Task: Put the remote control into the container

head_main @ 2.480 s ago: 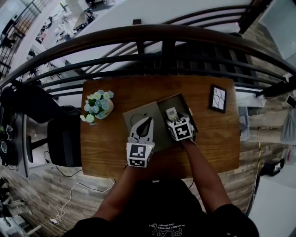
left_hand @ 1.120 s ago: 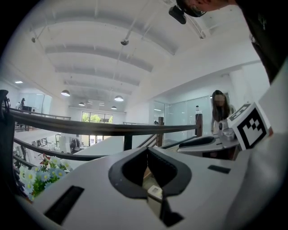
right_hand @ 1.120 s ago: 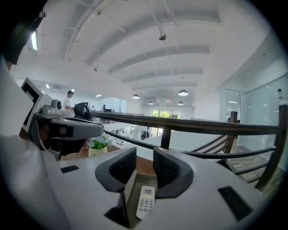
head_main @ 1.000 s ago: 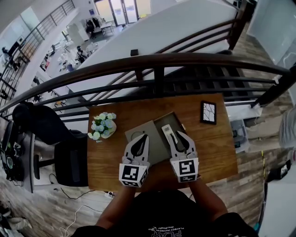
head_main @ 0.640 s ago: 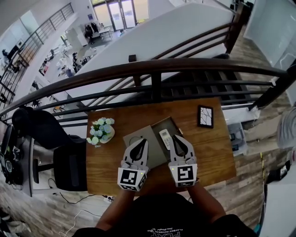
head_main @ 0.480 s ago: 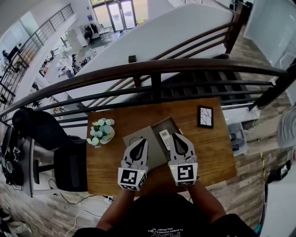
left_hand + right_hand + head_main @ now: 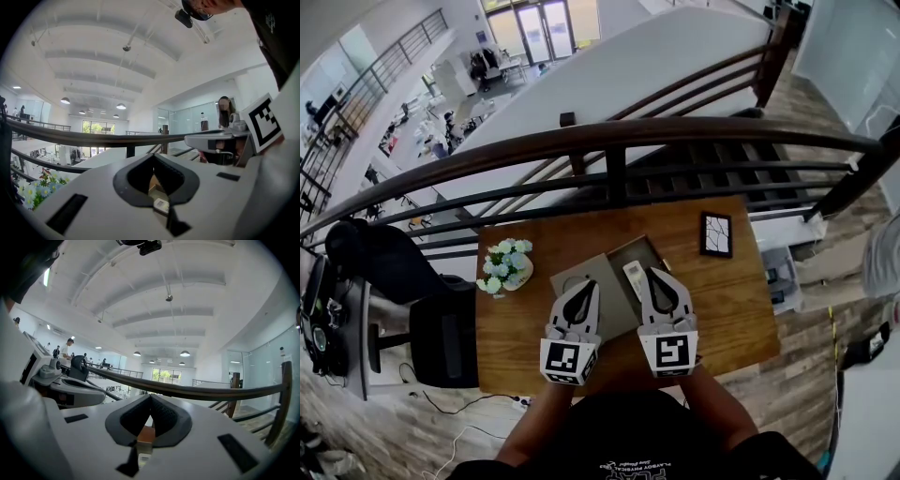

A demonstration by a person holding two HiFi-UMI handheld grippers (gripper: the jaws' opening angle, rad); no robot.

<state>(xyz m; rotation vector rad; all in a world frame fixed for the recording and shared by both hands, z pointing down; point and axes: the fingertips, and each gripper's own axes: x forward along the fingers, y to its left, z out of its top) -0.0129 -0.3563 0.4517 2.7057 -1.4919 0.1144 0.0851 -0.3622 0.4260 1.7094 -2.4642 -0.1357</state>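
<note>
**Container** point(image 7: 648, 247): a grey open box is sitting at the middle of the wooden worktop point(image 7: 731, 309). Its flat lid panel point(image 7: 607, 292) is lying open to the left of the tray.

**Contents:** the white remote control point(image 7: 633, 278) is lying inside the tray, lengthwise from near to far. Nothing else is showing in it.

**Left gripper** point(image 7: 586, 285): it is hovering over the near part of the lid panel. In the left gripper view its jaws point(image 7: 153, 157) are meeting at the tips, clenched on nothing. A small white object point(image 7: 161, 205), seemingly the remote control, is showing through the gap below them.

**Right gripper** point(image 7: 653, 273): it is sitting at the near right of the tray, with its tips just beside the remote control. Whether they are touching it cannot be told. In the right gripper view its jaws point(image 7: 151, 397) are pressed together and gripping nothing.

**Other items:**
- A pot of pale flowers point(image 7: 504, 265) is standing at the left of the worktop.
- A dark picture frame point(image 7: 716, 234) is lying at the far right.
- A curved wooden railing point(image 7: 609, 136) is running beyond the far edge.
</note>
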